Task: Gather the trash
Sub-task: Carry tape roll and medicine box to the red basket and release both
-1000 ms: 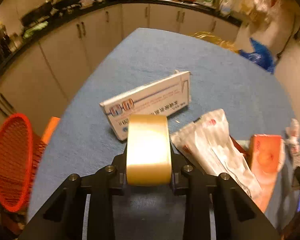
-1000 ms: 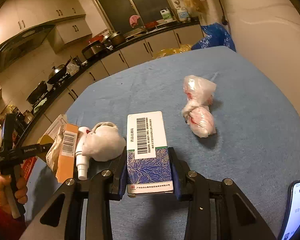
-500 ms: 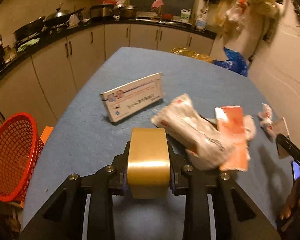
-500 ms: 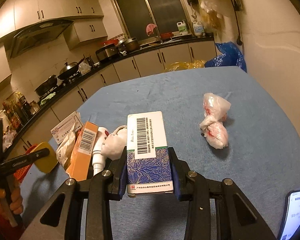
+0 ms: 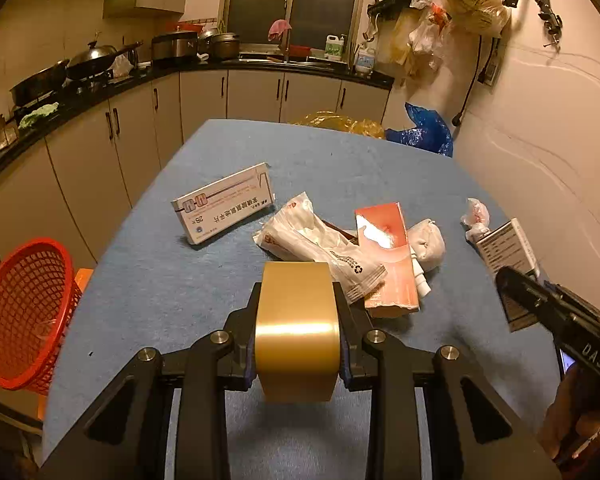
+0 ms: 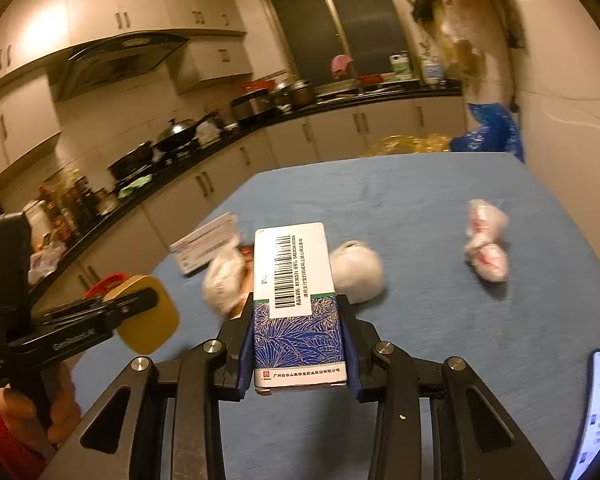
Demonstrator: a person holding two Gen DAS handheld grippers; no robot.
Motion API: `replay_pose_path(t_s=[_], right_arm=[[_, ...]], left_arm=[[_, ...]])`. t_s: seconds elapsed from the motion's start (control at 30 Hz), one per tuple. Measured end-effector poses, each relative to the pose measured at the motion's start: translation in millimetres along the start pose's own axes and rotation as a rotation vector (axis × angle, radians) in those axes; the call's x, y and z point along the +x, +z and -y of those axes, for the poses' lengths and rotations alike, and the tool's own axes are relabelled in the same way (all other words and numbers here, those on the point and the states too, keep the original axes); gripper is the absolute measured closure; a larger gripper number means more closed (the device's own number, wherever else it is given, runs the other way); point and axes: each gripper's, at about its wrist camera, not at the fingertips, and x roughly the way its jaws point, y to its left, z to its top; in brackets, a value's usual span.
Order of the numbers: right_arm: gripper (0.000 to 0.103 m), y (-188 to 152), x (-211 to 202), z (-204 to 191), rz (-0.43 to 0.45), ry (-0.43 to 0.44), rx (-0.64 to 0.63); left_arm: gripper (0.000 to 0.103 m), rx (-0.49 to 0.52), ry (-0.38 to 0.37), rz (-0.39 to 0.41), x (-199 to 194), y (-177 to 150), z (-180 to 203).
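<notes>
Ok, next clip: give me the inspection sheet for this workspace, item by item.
Surface: table with blue cloth, no spills seen.
Job's things: tape roll and blue patterned box held; red basket beside the table's left edge.
Clutter: white medicine box, plastic wrapper, orange carton, white wad, knotted pink-white bag lie on the cloth; phone at its near right edge.
Grippers: left hand-held gripper shut on tape roll; right hand-held gripper shut on blue patterned box.
Cables: black cord hangs on the wall.
Surroundings: kitchen counter with pans.

Dim amber light, blurred fisheye edges
</notes>
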Motion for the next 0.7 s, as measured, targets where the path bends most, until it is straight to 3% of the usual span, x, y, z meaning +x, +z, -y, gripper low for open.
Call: replay_pose_path(t_s=[0.7], right_arm=[[0.064,-13,18,-36,-0.086,0.109,-0.012]], left_arm=[[0.074,-0.044,0.006,0.036,-37,-9,-27]])
